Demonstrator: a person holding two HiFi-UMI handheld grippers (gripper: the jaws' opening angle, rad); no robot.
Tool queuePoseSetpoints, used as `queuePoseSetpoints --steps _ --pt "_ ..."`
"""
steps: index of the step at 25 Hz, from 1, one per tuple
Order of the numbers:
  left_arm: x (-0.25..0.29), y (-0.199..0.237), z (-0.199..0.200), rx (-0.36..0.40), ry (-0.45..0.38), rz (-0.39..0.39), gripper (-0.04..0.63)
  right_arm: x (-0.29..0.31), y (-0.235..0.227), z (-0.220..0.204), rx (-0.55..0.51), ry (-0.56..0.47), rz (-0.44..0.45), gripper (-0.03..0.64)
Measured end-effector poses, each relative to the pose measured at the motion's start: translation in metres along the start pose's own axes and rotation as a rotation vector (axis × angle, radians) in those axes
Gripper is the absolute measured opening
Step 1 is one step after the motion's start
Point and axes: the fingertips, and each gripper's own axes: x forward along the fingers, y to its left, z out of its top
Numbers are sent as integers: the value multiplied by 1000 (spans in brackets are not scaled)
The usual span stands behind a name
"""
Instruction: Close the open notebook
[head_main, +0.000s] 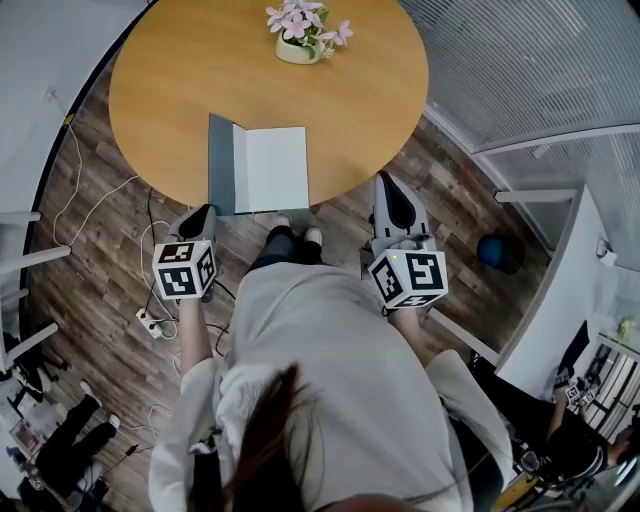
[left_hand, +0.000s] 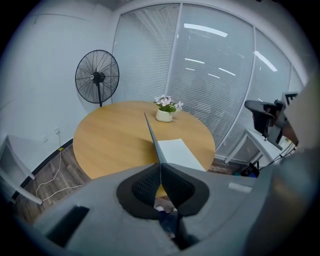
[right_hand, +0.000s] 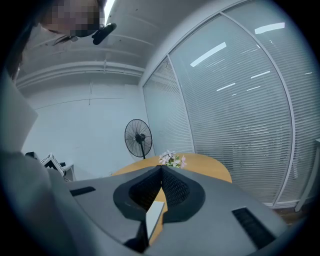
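The left gripper (head_main: 204, 212) is clenched on the near corner of the notebook (head_main: 275, 168). Its pads are pressed together on the thin grey cover (head_main: 221, 165), which runs away from its tips standing on edge, roughly upright. The white page (left_hand: 177, 152) lies flat just to the right of that gripper, on the wooden tabletop (head_main: 180, 70). The right gripper (head_main: 386, 180) has its jaws pressed together on nothing and hangs off the tabletop's near rim, well apart from the notebook, which lies ahead of it and to its left. The cover looks about halfway over, so the remaining work is to swing it down onto the page.

The main risk is the hold itself. A pinch on one corner of a thin cover can slip as the cover tips past upright, and the cover would then drop back open or flop down crooked. Nothing pins the page side either, so a sideways push from the left gripper could slide the whole notebook to the right instead of folding it. The notebook also lies right at the near edge, close in front of both grippers, so any pull toward the person could drag it off. The flower pot (head_main: 297, 48) stands far beyond both grippers and looks safe.
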Motion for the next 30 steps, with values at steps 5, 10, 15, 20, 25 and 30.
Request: queuePoseSetpoints --steps 5,10,15,20,25,30 --pt "0 -20 6 19 -20 -19 23 -8 -9 4 0 -13 -4 3" --pt "4 -35 11 30 -32 -31 23 -15 -20 4 3 -19 -12 2" --pt "9 -48 15 39 -39 -44 23 -19 -31 4 2 -18 -19 2" --pt "14 -65 19 60 -37 -70 23 -25 -39 6 -2 -21 -23 3" --pt "20 -80 19 80 -29 -97 23 -31 -47 5 5 -24 -41 2" --pt "25 -91 19 104 -19 -120 23 -38 -53 3 11 -28 -59 2"
